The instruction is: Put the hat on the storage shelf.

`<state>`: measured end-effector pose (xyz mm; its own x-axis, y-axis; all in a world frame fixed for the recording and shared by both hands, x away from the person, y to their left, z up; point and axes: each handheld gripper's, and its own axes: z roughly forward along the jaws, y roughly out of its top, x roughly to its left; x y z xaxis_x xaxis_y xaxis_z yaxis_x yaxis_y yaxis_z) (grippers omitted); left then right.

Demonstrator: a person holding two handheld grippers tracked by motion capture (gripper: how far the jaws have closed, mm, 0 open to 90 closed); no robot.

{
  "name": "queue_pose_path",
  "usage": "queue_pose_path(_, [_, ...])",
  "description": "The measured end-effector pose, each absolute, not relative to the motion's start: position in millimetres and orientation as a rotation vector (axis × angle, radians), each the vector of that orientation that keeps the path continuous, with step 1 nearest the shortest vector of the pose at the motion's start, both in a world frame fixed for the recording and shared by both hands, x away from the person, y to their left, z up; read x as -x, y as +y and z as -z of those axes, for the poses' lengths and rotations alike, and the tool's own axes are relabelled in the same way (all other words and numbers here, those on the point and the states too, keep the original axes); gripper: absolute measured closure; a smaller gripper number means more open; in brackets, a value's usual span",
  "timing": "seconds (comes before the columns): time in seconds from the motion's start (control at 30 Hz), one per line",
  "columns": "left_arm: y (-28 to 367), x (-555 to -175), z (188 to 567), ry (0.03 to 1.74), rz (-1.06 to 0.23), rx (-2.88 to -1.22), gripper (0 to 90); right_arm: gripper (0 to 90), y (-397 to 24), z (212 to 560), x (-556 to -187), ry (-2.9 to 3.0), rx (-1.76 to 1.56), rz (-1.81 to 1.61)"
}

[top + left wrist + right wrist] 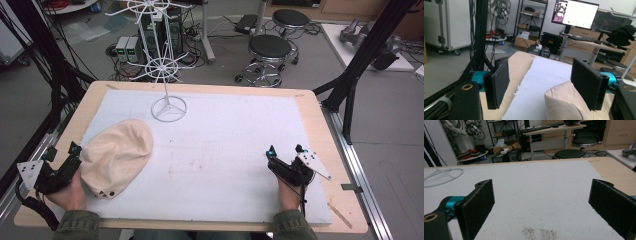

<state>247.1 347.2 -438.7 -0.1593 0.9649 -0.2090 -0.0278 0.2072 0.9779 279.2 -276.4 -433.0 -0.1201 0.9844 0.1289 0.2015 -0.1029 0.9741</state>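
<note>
Item: beige fabric cap [116, 156], lying crown-up on the white mat [225, 150] at the near-left of the worktop [310, 97], snap-stud edge toward the person.

Step in hand, as judged: first grasp of the cap by the left gripper [75, 152], probably for hanging on the white wire stand [168, 107] at the far edge of the mat.

Handling note: soft cloth will slump, so take a fold of the brim edge well between the pads rather than the domed crown; close fully before lifting, and keep the lift low until the fabric hangs free.

Left gripper: jaws wide apart. In the left gripper view the cap's rounded edge [564, 102] sits just inside the right-hand pad [586, 86], close against it; actual contact cannot be told. The other pad is clear of the cloth.

Right gripper [285, 155]: resting near the near-right of the mat, well apart from the cap. Jaws wide apart, bare mat between them [544, 202].
</note>
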Motion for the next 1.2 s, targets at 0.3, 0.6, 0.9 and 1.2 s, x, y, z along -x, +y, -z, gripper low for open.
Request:
queue_pose_path(0.3, [349.1, -248.8, 440.1, 1.413, -1.141, -0.963, 31.4, 5.3, -277.6, 434.0, -280.9, 1.404, -1.388, -1.298])
queue_pose_path(0.6, [351.6, -249.0, 440.8, 1.417, -1.125, -0.956, 31.4, 5.3, -276.6, 434.1, -280.7, 1.406, -1.393, -1.298])
queue_pose_path(0.9, [351.3, -247.7, 436.2, 1.399, -1.094, -0.934, 31.4, 5.3, -276.1, 434.0, -280.0, 1.406, -1.398, -1.304])
queue_pose_path(1.2, [337.3, -248.3, 413.7, 1.31, -1.059, -0.998, 32.1, 5.3, -276.3, 434.2, -280.4, 1.409, -1.402, -1.303])
